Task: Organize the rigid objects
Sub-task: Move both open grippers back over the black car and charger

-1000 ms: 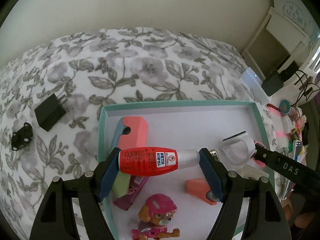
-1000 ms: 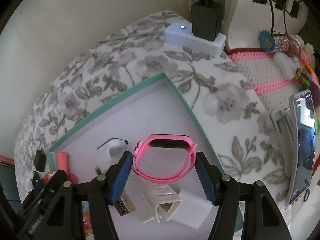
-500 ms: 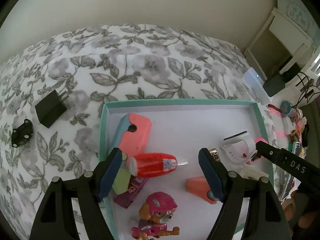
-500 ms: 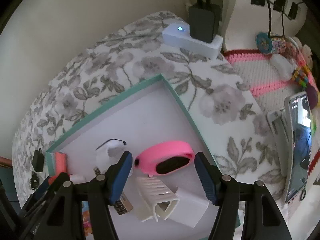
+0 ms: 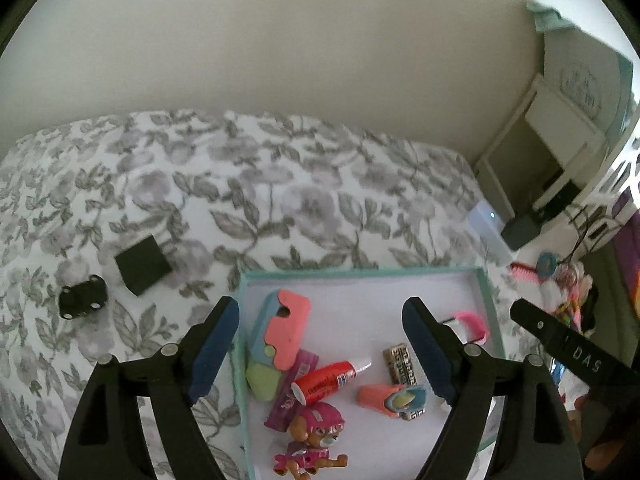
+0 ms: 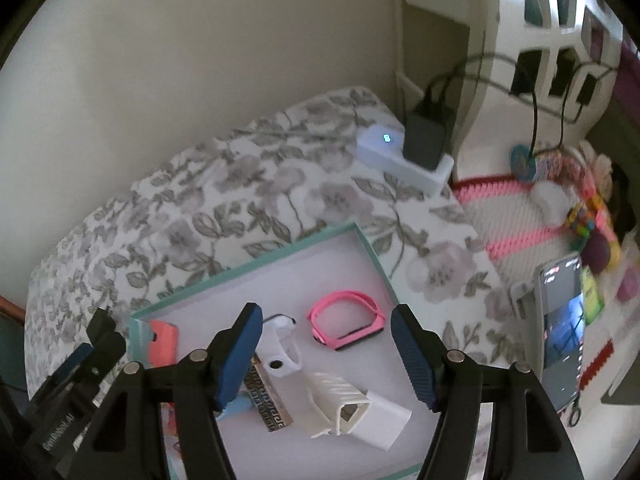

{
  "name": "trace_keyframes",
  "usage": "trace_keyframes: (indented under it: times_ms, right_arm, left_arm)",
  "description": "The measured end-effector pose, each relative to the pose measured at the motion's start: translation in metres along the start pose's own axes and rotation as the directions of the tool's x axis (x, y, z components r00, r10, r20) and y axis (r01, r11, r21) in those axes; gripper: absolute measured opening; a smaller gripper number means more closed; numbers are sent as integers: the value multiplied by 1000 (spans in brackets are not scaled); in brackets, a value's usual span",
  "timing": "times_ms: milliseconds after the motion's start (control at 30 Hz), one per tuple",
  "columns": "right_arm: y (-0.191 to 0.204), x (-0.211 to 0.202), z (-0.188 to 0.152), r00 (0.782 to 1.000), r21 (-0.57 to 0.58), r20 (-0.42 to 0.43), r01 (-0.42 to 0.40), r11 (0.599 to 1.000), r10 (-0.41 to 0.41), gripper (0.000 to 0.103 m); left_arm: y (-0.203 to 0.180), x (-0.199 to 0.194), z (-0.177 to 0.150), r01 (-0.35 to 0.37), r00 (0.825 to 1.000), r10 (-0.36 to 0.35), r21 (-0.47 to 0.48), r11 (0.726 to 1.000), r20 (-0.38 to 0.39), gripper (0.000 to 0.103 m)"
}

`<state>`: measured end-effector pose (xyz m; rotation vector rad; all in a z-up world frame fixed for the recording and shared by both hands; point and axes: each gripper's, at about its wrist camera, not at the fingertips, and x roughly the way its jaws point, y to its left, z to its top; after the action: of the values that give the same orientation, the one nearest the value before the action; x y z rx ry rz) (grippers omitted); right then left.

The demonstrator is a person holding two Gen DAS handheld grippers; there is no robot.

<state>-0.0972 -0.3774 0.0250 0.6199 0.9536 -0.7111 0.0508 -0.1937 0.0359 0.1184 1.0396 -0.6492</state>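
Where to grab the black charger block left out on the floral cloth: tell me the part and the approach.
Grip the black charger block across its two flat opposite sides, coming from above with the left gripper, whose jaws are opening and empty. It lies flat on the cloth, clear of the tray, so nothing blocks a descent.

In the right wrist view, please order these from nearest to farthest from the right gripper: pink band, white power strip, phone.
From the right gripper:
1. Pink band, in the tray, just ahead between the fingers.
2. Phone, propped up to the right.
3. White power strip, far back by the wall.
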Motion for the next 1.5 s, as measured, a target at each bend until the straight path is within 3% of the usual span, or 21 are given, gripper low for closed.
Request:
trace_keyframes:
  times_ms: [100, 300, 367, 433, 600, 900, 1033, 1333, 1500]
  right_arm:
    - [10, -8, 3, 1000, -22, 26, -2, 1000, 3, 71]
    - [37, -10, -2, 999, -84, 31, -19, 996, 22, 71]
    - [51, -7, -6, 999, -117, 25, -26, 993, 30, 80]
    - [63, -5, -12, 999, -143, 21, -39, 989, 42, 83]
    - [102, -1, -28, 997, -224, 0, -74, 972, 76, 83]
    - [168, 8, -60, 992, -350, -41, -128, 928, 121, 83]
    - [193, 13, -73, 989, -381, -60, -151, 912, 138, 99]
    - [226, 19, -90, 978, -399, -92, -207, 893, 185, 101]
    - [242, 23, -98, 973, -406, -101, -231, 884, 208, 103]
  left_arm:
    - [10, -10, 5, -12, 999, 13, -27, 1000, 30, 92]
    - [38, -21, 11, -83, 994, 89, -90, 992, 60, 93]
    - [51, -23, 12, -116, 991, 123, -112, 987, 60, 93]
    - [66, -24, 12, -157, 985, 165, -135, 978, 52, 93]
    - [112, -28, 10, -241, 967, 252, -221, 945, 26, 93]
    - [194, -43, -2, -351, 928, 373, -366, 862, -14, 93]
    - [223, -51, -8, -389, 908, 418, -412, 824, -22, 93]
    - [268, -62, -16, -412, 884, 467, -487, 770, -9, 94]
    - [286, -63, -21, -401, 888, 460, -525, 751, -19, 94]
